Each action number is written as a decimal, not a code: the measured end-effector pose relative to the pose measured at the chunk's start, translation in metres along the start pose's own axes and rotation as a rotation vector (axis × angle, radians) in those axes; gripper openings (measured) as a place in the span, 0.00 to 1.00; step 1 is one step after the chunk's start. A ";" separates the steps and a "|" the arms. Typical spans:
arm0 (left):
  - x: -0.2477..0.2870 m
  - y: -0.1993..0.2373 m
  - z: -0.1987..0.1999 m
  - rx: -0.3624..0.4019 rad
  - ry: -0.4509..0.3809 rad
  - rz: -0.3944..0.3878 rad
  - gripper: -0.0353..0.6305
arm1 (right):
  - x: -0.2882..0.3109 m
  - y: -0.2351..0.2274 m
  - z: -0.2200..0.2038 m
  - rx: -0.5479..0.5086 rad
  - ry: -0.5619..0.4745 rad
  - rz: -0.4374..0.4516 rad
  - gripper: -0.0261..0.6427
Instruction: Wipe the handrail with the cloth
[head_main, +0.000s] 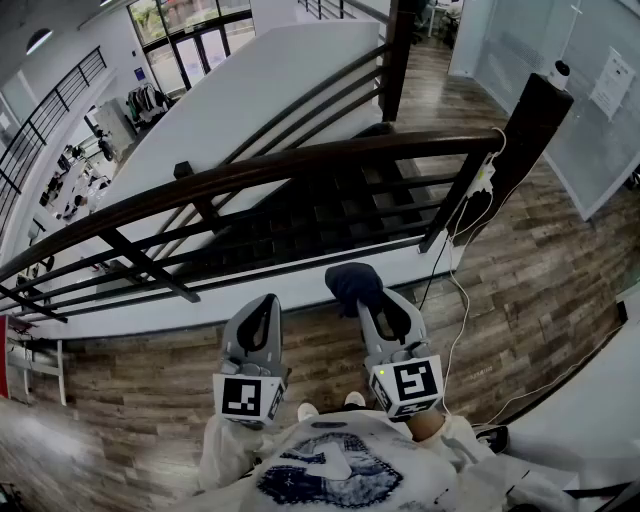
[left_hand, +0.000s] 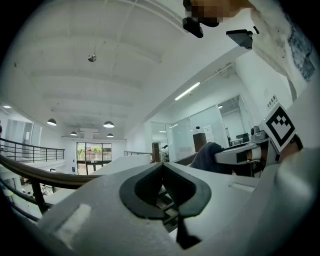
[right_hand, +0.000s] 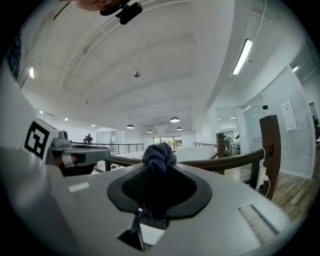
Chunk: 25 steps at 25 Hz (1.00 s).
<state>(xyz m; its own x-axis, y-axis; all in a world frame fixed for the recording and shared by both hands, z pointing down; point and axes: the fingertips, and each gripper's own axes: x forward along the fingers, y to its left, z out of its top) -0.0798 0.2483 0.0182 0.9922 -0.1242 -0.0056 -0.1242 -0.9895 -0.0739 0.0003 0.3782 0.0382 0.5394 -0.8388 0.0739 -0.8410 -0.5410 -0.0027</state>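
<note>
A dark brown wooden handrail (head_main: 300, 165) runs across the head view from lower left to a post at upper right, above dark rails. My right gripper (head_main: 358, 297) is shut on a dark blue cloth (head_main: 352, 282), bunched at the jaw tips, held short of the rail. The right gripper view shows the cloth (right_hand: 159, 156) sticking up between the jaws, with the handrail (right_hand: 220, 161) behind it. My left gripper (head_main: 262, 312) hangs beside it on the left, shut with nothing in it; its view shows the jaws closed and the handrail (left_hand: 35, 172) at left.
A dark newel post (head_main: 530, 125) stands at the rail's right end with a white cable (head_main: 455, 290) trailing down onto the wood floor (head_main: 520, 290). A stairwell with dark steps (head_main: 310, 215) drops beyond the rail. Glass walls are at the far right.
</note>
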 end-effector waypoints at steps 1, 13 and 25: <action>0.002 -0.001 -0.001 0.000 0.002 0.000 0.06 | 0.000 -0.002 -0.001 0.004 0.005 0.001 0.18; 0.025 -0.024 -0.010 0.023 0.023 0.025 0.06 | 0.000 -0.039 -0.010 0.056 -0.003 0.041 0.18; 0.040 -0.046 -0.011 0.041 0.036 0.063 0.06 | 0.000 -0.070 -0.017 0.072 -0.001 0.067 0.18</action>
<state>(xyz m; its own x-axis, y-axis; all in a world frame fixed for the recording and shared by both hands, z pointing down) -0.0348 0.2878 0.0322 0.9815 -0.1898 0.0242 -0.1859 -0.9758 -0.1155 0.0584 0.4167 0.0555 0.4818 -0.8734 0.0705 -0.8701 -0.4864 -0.0793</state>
